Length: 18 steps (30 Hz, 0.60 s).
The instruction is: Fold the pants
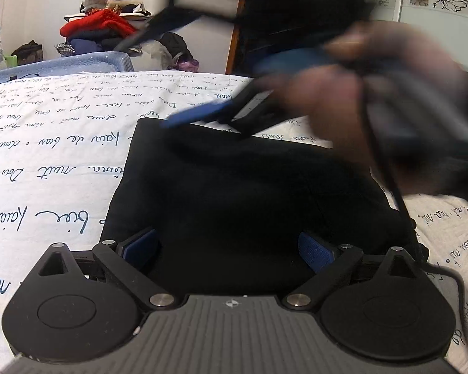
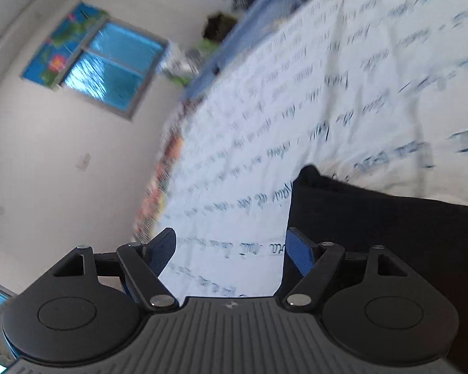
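Observation:
The black pants (image 1: 234, 187) lie folded into a compact rectangle on the white bedsheet with script print (image 1: 62, 143). My left gripper (image 1: 231, 251) is open, its blue pads apart over the near edge of the pants, holding nothing. My right gripper (image 2: 231, 249) is open and empty, tilted, with the pants' corner (image 2: 374, 224) beside its right finger. In the left wrist view the right gripper (image 1: 202, 115) and the hand holding it (image 1: 374, 99) appear blurred above the far right of the pants.
A pile of clothes, one red (image 1: 103, 28), sits beyond the far edge of the bed. A blue bed rail (image 1: 62, 65) runs along the far side. A window (image 2: 103, 65) is on the white wall. A dark doorway (image 1: 265, 31) stands behind the bed.

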Each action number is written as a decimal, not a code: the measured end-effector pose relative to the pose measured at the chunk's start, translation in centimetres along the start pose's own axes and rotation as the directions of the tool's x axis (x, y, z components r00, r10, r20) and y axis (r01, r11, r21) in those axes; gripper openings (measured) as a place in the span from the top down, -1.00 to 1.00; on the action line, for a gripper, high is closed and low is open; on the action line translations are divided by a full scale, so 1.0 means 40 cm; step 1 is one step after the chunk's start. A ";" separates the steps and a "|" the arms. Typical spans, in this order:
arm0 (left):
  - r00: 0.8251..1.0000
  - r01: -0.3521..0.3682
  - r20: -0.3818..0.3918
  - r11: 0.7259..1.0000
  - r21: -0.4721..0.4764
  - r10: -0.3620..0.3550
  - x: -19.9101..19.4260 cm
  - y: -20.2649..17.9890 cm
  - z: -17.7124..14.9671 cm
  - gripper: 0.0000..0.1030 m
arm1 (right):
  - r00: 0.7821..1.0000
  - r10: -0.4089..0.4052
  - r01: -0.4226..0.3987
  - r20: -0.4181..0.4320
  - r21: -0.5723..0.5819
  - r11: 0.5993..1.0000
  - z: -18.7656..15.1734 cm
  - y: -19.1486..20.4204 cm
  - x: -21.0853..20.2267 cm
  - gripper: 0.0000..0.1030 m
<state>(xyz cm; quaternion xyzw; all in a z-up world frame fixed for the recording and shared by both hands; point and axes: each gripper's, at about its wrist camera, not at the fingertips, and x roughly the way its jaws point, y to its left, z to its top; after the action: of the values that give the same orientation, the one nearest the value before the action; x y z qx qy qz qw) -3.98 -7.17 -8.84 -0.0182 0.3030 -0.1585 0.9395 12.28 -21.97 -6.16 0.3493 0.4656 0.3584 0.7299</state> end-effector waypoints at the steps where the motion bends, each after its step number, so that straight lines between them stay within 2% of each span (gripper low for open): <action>1: 1.000 0.001 0.001 1.000 -0.001 -0.001 -0.002 0.001 -0.002 -0.92 | 0.999 -0.027 0.027 -0.030 0.005 1.000 0.015 -0.009 0.047 -0.50; 4: 1.000 0.004 0.000 1.000 -0.008 -0.004 -0.002 0.002 -0.004 -0.91 | 0.985 -0.141 0.142 -0.095 0.014 0.990 0.070 -0.065 0.159 -0.45; 5: 1.000 0.009 0.001 1.000 -0.014 -0.009 -0.002 0.004 -0.003 -0.92 | 0.992 -0.102 0.105 -0.078 0.040 0.994 0.081 -0.085 0.170 -0.45; 7: 1.000 0.016 0.004 1.000 -0.021 -0.016 -0.005 0.007 -0.004 -0.92 | 0.994 -0.088 0.094 -0.068 0.084 0.992 0.096 -0.105 0.175 -0.44; 9: 1.000 0.019 0.004 1.000 -0.019 -0.018 -0.007 0.007 -0.006 -0.93 | 0.995 -0.086 0.090 -0.057 0.082 0.993 0.096 -0.098 0.167 -0.43; 12: 1.000 0.029 0.005 0.999 -0.020 -0.029 -0.017 0.014 -0.010 -0.95 | 0.998 -0.057 0.055 0.026 0.073 0.996 0.069 -0.071 0.080 -0.47; 15: 0.999 0.033 0.008 0.999 -0.024 -0.033 -0.019 0.017 -0.011 -0.95 | 0.997 0.000 -0.003 0.083 0.043 0.999 0.033 -0.052 -0.075 -0.48; 18: 0.999 0.033 0.006 0.999 -0.021 -0.033 -0.019 0.014 -0.011 -0.98 | 0.988 -0.041 0.038 0.148 0.026 0.999 -0.013 -0.067 -0.219 -0.49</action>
<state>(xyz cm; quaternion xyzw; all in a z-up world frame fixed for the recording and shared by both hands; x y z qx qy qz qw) -4.64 -6.37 -8.85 -0.0336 0.3016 -0.1708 0.9374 9.60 -30.64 -4.82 0.3740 0.4210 0.3117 0.7653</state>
